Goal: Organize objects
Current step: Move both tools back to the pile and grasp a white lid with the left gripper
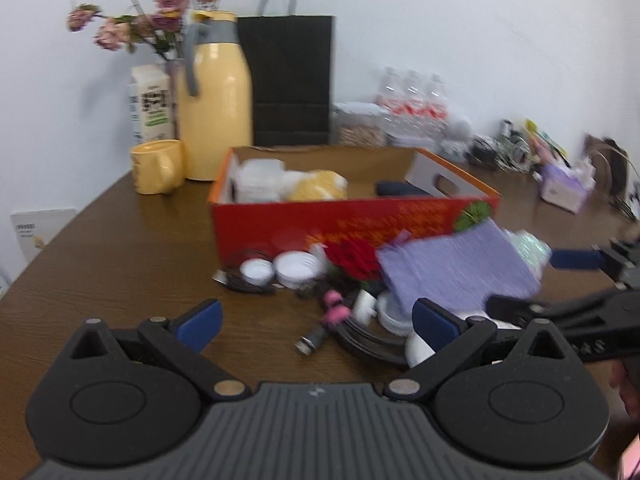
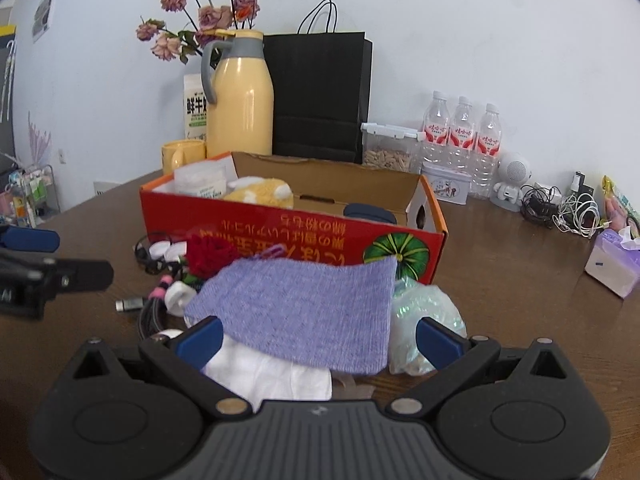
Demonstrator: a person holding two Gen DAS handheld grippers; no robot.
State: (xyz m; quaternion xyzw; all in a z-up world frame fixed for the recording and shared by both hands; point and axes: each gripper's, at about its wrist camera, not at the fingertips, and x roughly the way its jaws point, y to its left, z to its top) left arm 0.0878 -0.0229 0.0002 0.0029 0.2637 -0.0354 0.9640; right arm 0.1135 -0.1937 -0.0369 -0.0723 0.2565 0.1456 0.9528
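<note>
In the left wrist view, the left gripper (image 1: 318, 326) hovers low at centre frame, fingers spread wide and empty, above a pink-tied cable (image 1: 334, 312) and two white lids (image 1: 280, 270) on the brown worktop (image 1: 120, 260). In the right wrist view, the right gripper (image 2: 318, 340) also stands open, its fingers flanking a purple knitted cloth (image 2: 304, 312) lying before the red box (image 2: 288, 232) at centre.

Your tabletop (image 2: 500, 264) is dark wood-grain with a soft sheen. The purple cloth (image 2: 304, 312) in front of you is a coarse, matt knit. The red box (image 2: 304, 240) is printed cardboard, raw brown inside. The yellow flask (image 2: 240, 108) looks glossy and smooth; the black bag (image 2: 320, 92) is matt paper.
</note>
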